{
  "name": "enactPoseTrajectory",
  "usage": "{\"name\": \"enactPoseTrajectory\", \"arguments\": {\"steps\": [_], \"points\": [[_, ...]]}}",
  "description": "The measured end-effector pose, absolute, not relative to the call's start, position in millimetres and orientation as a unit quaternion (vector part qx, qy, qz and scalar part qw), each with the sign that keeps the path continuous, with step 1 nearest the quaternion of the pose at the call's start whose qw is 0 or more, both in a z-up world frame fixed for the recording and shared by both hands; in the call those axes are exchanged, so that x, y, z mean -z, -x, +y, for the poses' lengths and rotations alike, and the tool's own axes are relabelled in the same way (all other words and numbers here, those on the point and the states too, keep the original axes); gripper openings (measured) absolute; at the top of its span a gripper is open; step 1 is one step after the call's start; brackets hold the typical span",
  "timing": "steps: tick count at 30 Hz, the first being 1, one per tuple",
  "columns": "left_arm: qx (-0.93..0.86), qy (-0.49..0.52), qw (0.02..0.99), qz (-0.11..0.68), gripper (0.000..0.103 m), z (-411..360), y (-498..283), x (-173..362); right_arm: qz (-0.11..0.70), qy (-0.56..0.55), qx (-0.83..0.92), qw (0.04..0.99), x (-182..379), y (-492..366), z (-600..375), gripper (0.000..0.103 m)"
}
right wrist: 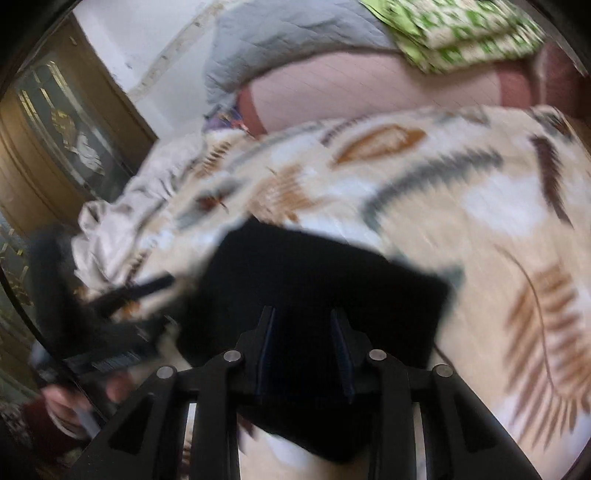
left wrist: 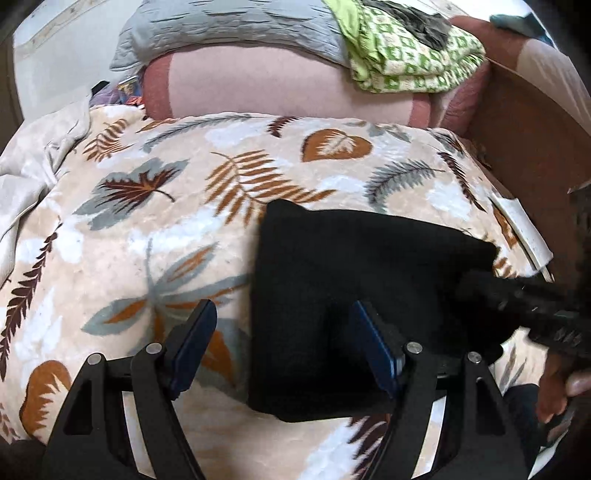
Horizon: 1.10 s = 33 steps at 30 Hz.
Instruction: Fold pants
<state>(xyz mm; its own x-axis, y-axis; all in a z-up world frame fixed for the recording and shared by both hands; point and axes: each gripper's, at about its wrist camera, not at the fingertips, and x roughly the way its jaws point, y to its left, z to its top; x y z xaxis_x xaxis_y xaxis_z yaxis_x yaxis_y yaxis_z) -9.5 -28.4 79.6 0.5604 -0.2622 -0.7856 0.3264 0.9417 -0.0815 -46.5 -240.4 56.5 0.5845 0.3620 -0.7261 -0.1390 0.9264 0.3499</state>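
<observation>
You are working in a home, in a bedroom by the look of it. Under you lies a bed spread with a plush leaf-patterned blanket (left wrist: 177,229), a crumpled pale sheet (left wrist: 33,162) bunched at its edge. Behind it sit a pink bolster (left wrist: 280,88), a grey quilted cover (left wrist: 229,26) and a folded green-and-cream cloth (left wrist: 410,62). To one side stands a wooden cabinet with glass doors (right wrist: 70,140) against a white wall (right wrist: 147,37).
</observation>
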Motion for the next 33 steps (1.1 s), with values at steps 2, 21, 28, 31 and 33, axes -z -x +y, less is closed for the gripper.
{"name": "enactPoseTrajectory", "arguments": {"steps": [2,21,28,31,33], "points": [[0.168,-0.049,0.879,0.443,0.076,-37.3,10.3,-75.0,0.427,-0.129,-0.131,0.885,-48.5,45.5,-247.3,0.025],[0.135,-0.072,0.897,0.414,0.076,-41.2,30.4,-93.3,0.375,-0.139,-0.08,0.913,-75.0,92.4,-245.3,0.045],[0.131,-0.071,0.901,0.407,0.076,-38.9,38.2,-98.8,0.373,-0.14,-0.073,0.914,-73.5,100.2,-240.5,0.045],[0.129,-0.07,0.903,0.403,0.076,-39.5,40.9,-101.2,0.376,-0.135,-0.068,0.914,-73.7,100.6,-238.4,0.05],[0.128,-0.07,0.905,0.399,0.076,-40.2,42.3,-102.1,0.374,-0.132,-0.067,0.916,-75.4,101.6,-237.3,0.05]]}}
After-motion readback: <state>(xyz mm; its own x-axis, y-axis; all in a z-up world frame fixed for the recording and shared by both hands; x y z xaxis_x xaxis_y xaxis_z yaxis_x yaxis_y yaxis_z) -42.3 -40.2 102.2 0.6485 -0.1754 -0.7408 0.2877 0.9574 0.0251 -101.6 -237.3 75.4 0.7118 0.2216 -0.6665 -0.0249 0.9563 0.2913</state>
